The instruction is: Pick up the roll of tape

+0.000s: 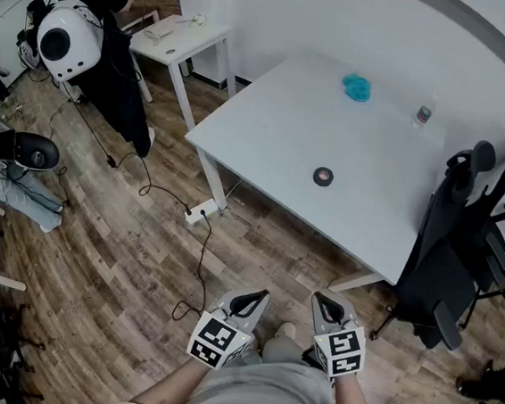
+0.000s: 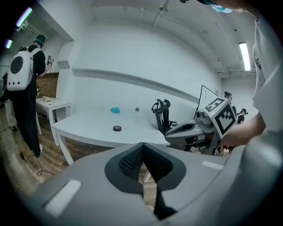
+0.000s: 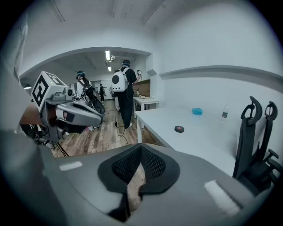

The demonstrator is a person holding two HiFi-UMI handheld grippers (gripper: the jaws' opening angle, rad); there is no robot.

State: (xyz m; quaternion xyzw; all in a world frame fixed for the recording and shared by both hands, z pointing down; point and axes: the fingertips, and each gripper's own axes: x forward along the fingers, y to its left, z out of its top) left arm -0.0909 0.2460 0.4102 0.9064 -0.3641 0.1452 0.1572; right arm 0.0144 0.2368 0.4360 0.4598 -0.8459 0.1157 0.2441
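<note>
The roll of tape lies flat near the middle of the tabletop, well apart from the left gripper and right gripper, both over the floor with jaws pressed together on nothing (not ready to grasp). Reaching in without spreading them would likely shove the low roll across the smooth top, perhaps toward the chair beside it

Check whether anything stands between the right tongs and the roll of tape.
Nothing visible does. The roll of tape lies on the table; only its bare top and the floor separate it from the right tongs, which are shut and empty.
</note>
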